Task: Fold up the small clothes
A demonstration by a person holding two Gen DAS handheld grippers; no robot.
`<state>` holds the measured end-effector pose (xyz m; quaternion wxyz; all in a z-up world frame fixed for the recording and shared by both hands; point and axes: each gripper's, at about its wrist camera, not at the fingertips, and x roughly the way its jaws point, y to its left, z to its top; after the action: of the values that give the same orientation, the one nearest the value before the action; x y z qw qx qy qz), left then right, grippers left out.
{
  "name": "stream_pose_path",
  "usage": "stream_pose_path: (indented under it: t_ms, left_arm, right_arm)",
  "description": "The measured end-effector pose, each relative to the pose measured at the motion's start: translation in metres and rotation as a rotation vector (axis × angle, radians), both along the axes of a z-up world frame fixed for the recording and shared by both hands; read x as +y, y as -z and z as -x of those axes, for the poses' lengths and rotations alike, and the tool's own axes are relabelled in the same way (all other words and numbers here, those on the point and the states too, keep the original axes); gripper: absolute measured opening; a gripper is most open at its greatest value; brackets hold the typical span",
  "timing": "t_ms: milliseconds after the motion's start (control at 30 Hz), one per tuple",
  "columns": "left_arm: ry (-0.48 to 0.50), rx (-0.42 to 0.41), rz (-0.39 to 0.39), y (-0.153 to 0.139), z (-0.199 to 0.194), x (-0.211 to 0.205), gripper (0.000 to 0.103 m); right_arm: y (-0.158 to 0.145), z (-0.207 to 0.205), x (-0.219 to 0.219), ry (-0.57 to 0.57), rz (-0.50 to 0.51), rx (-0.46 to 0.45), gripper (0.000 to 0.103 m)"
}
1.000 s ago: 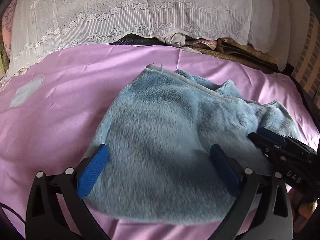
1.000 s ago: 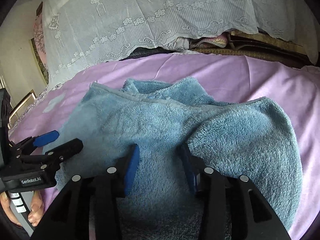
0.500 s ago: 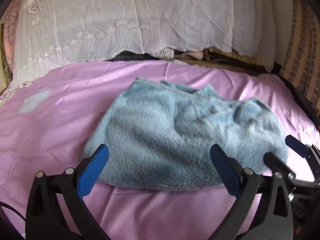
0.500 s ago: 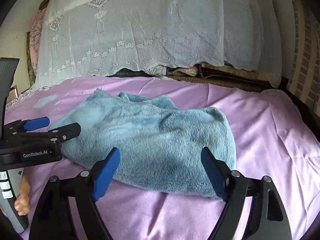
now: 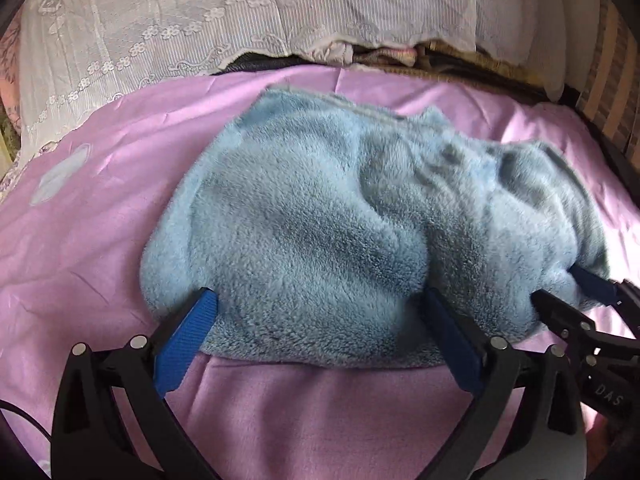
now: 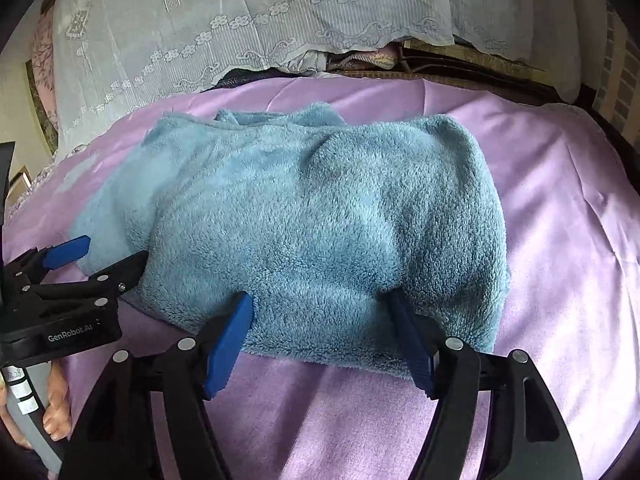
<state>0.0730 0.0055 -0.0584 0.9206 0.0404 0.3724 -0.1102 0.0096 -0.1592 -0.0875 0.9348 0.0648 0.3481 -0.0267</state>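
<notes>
Left wrist view, nearest first: the left gripper [image 5: 318, 320] fills the bottom of the frame, its black arms ending in blue pads [image 5: 182, 348] that stand wide apart. The pads reach the near edge of a fluffy blue garment [image 5: 320, 232] and straddle a broad stretch of that edge without pinching it; whether the tips press into the pile I cannot tell. At the right edge of this view the right gripper [image 5: 568, 284] pokes in from the side, its tips at the garment's right end.

In the right wrist view the right gripper [image 6: 320, 320] is likewise spread, its jaws having just been opening, and the near hem of the garment [image 6: 320, 216] lies between the blue pads [image 6: 228, 344] with no squeeze visible on it. To the left, the left gripper [image 6: 100, 254] comes in sideways, with fingers of the person's hand [image 6: 56, 412] wrapped round its grey handle at the lower left corner.

The garment lies in a folded, rumpled heap in the middle of a pink-lilac bed sheet [image 6: 560, 220], with a hemmed edge showing at its far side. Beyond it, past the sheet's far edge, a pile of dark and striped cloth sits under a white lace cover [image 6: 260, 20] that hangs across the back of both views.
</notes>
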Motion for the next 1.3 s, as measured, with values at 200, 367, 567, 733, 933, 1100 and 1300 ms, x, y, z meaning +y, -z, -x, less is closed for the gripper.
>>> stream_pose_path:
  t_ms: [200, 367, 567, 733, 933, 1100, 1300]
  left_arm:
    - [-0.01, -0.074, 0.102, -0.026, -0.001, 0.011, 0.099]
    - [-0.056, -0.044, 0.061, -0.022, -0.032, 0.015, 0.099]
    - [-0.071, 0.058, 0.047, 0.006, -0.055, 0.019, 0.099]
    - [-0.069, 0.026, 0.08, -0.003, -0.047, 0.028, 0.099]
    - [-0.117, 0.003, 0.163, -0.014, -0.042, 0.054, 0.099]
    - [-0.162, 0.029, 0.152, -0.011, -0.06, 0.056, 0.099]
    - [-0.179, 0.033, 0.108, 0.0, -0.08, 0.053, 0.099]
  right_arm:
    - [-0.021, 0.002, 0.007, -0.014, -0.016, -0.114, 0.071]
    - [-0.013, -0.04, 0.026, -0.033, 0.063, -0.036, 0.085]
    - [-0.004, -0.052, 0.038, -0.051, 0.122, 0.023, 0.094]
    - [-0.016, -0.033, 0.018, -0.065, -0.009, -0.093, 0.092]
    - [-0.044, -0.021, -0.025, 0.095, -0.058, -0.237, 0.092]
    - [-0.042, -0.048, -0.053, 0.123, -0.131, -0.197, 0.082]
    - [-0.019, -0.078, -0.058, 0.122, -0.121, -0.119, 0.082]
